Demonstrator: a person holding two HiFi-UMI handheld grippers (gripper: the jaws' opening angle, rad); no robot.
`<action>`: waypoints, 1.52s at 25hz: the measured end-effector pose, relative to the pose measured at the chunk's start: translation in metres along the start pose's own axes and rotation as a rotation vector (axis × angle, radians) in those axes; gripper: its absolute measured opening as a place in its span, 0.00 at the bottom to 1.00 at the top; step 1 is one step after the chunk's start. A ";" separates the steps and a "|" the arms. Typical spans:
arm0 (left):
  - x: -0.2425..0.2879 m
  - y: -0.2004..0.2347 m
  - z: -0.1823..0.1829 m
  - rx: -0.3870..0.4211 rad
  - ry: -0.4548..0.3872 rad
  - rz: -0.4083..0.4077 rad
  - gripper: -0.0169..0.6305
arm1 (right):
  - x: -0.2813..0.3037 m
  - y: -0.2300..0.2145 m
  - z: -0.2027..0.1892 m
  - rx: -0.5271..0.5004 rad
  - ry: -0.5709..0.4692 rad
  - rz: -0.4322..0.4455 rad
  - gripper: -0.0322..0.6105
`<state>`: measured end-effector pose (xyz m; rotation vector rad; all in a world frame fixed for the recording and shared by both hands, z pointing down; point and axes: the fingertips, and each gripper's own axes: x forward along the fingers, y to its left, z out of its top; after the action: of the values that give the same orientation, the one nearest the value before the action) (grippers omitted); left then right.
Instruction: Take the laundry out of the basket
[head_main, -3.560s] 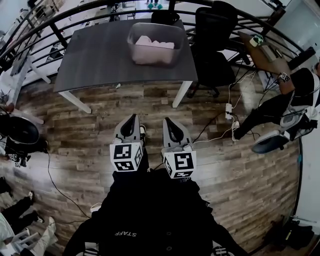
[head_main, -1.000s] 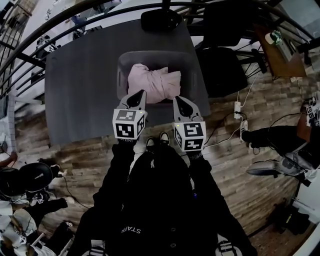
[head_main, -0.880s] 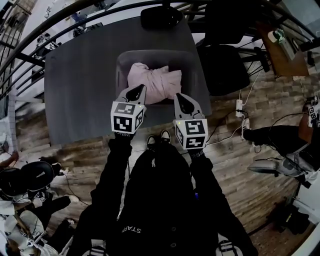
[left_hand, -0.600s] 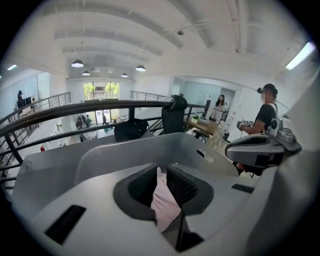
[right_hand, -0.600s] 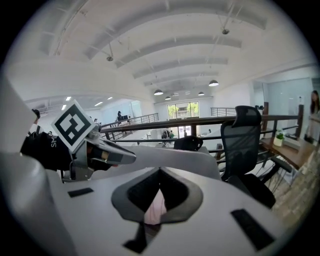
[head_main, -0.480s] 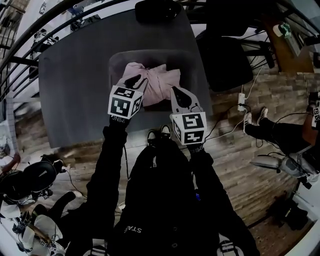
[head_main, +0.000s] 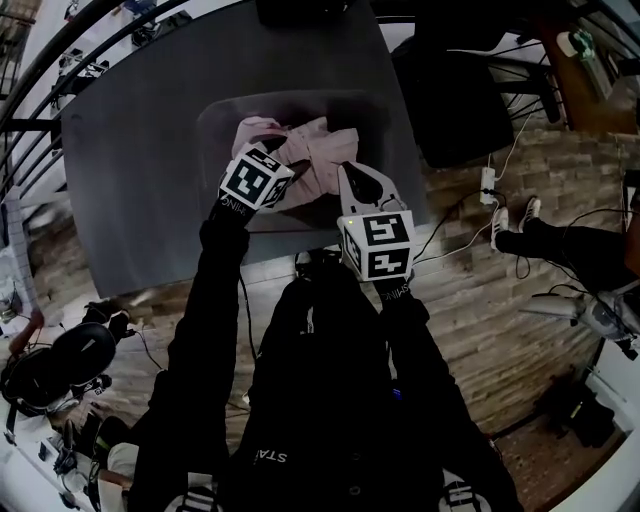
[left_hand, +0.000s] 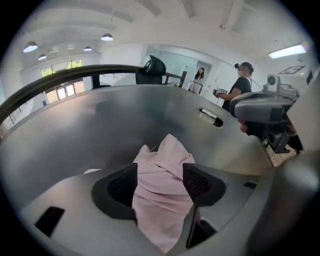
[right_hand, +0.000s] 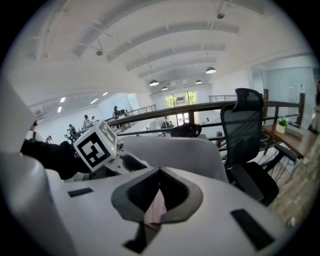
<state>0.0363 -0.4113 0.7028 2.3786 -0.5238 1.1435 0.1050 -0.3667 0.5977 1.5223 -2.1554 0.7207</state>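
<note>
Gripping the laundry (head_main: 312, 148) while it lies in the basket (head_main: 213, 150) on the table (head_main: 130, 190). The left gripper (left_hand: 160, 177) is clenched on a thick twisted bunch of pink cloth that fills the gap between its jaws. The right gripper (right_hand: 160, 182) has its jaws pinched almost together, with only a thin sliver of pink between them, and it sits by the basket's near right rim.

Risks, as judged from here:
- The right hold looks shallow. The sliver may slip out once the load comes on, leaving all the weight on the left.
- The cloth is bunched and twisted, so it will likely rise as one lump. A hanging tail could drag over the rim.
- The basket looks light and sits near the table's near edge. A snagged tail or a pull toward the person could slide or tip it off.
- The right jaws are close to the rim. A low, slanted lift could knock it.
- Uneven lifting could tug the cloth out of one grip.
</note>
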 end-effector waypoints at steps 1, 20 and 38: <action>0.006 0.002 -0.002 0.004 0.009 -0.006 0.45 | 0.003 -0.002 -0.001 0.001 0.012 -0.005 0.07; 0.104 0.015 -0.046 0.105 0.187 -0.214 0.70 | -0.004 0.003 0.002 0.026 -0.011 0.061 0.07; 0.005 -0.019 -0.017 0.156 0.131 -0.023 0.27 | -0.059 -0.008 0.006 0.076 -0.076 0.016 0.07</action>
<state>0.0387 -0.3872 0.7118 2.4108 -0.3749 1.3642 0.1315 -0.3295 0.5593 1.5961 -2.2212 0.7696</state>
